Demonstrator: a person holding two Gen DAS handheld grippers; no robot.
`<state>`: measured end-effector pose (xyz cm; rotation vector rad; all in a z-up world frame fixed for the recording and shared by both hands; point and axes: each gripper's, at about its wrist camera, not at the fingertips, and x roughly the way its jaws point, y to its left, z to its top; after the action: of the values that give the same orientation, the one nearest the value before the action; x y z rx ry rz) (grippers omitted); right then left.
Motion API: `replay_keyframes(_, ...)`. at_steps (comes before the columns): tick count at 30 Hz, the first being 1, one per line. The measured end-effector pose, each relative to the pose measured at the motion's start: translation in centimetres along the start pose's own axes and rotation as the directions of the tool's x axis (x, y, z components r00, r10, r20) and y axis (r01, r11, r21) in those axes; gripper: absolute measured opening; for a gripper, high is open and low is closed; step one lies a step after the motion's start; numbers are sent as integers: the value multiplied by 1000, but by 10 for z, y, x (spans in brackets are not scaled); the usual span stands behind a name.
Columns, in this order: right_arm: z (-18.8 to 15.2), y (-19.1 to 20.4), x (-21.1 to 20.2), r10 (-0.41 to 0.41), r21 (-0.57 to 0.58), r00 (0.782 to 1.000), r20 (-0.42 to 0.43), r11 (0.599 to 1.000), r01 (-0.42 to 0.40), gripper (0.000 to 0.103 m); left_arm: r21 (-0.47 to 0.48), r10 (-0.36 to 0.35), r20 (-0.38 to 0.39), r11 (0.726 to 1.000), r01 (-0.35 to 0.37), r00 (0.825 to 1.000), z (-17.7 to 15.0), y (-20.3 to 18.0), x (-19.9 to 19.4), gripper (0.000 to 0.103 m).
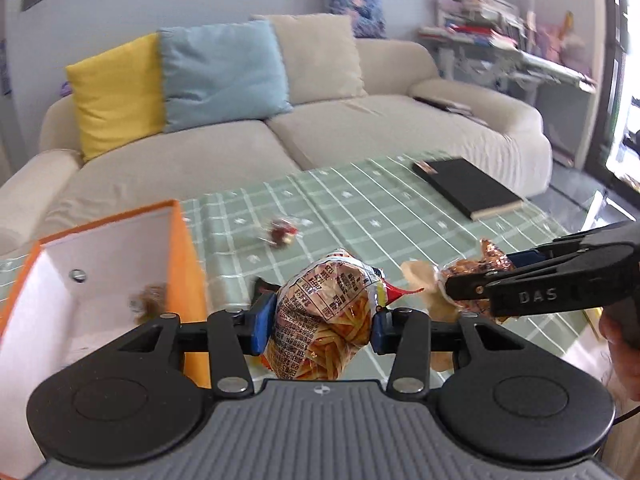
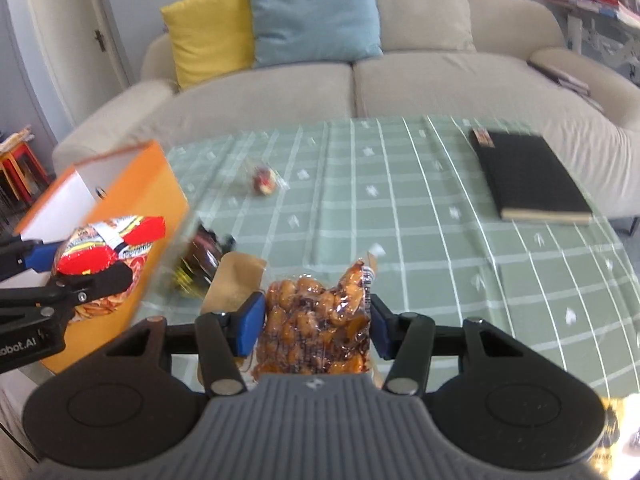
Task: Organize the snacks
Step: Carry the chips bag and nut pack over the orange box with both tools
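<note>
While both packets are held clear of the surface [image 2: 460,216], the left gripper [image 1: 320,322] is seen with its blue-padded fingers [image 1: 262,326] about half open and pressed on either side of a crumpled bag of fries-shaped snacks [image 1: 328,312]. The bag fills the gap between the fingers and bulges above and below them. In the right wrist view, the same bag is seen at far left, its red end uppermost, in front of the orange box [image 2: 132,200].

The right gripper [image 2: 316,322] is likewise about half open, and its fingers [image 2: 250,324] are clamped on a clear vacuum packet of glazed brown meat pieces [image 2: 316,320]. The packet stands upright between the fingers and reaches past their tips.

To the left of the left fingers, the orange box [image 1: 182,264] stands open, white inside; a small blurred item is seen within it but cannot be identified. Beyond the right fingers and to their left, a dark packet [image 2: 200,264] and a brown paper pouch [image 2: 234,284] are seen beside the box; whether they touch the box cannot be told. Farther beyond, a small red-and-clear wrapped sweet [image 2: 264,180] lies alone on the green checked cloth. A black notebook [image 2: 528,176] lies well apart, beyond and to the right. A beige sofa [image 2: 360,88] with yellow and blue cushions is noted behind the surface.
</note>
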<state>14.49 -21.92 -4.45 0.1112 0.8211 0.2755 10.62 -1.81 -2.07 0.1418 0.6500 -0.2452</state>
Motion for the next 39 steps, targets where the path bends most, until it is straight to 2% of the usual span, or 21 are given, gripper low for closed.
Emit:
replay_keyframes(1,5,5,-3,9,-8,1000,13,1000,-9,48,-10,11,7,1000,-11,1000,2,6,-3,52)
replay_keyframes(6,31,38,-7,66,-67,996,58,996,-62,48,-79,79,21,994,-77,997,8,40,-11,51)
replay_keyframes(9,46,59,-4,106,-92,991,78,991,-99,48,-162,21,30,987,-16,999,10,64,-16,47)
replay_keyframes(16,80,112,2,156,-195,981,119,972,-131,47,-238,20,92,971,2,996,18,94,-36,42)
replay_keyframes(18,89,122,4,164,-214,979,124,968,-135,47,-274,43,100,962,-14,994,20,109,-39,42)
replay_keyframes(20,96,133,7,177,-236,976,123,961,-144,47,-296,97,98,953,-64,990,21,124,-41,42)
replay_keyframes(25,105,164,20,206,-309,973,101,936,-166,47,-342,149,79,933,-113,986,23,159,-37,42)
replay_keyframes(29,110,189,40,221,-363,974,57,913,-186,46,-336,170,41,930,-147,985,24,177,-27,42)
replay_keyframes(36,114,226,75,217,-477,976,-10,857,-196,45,-344,129,-49,929,-138,990,19,204,-1,42)
replay_keyframes(38,115,235,87,209,-520,977,-33,832,-196,38,-346,118,-77,928,-138,990,18,210,8,42)
replay_keyframes(39,116,239,93,198,-540,979,-48,819,-192,27,-343,113,-97,929,-139,989,17,212,12,42)
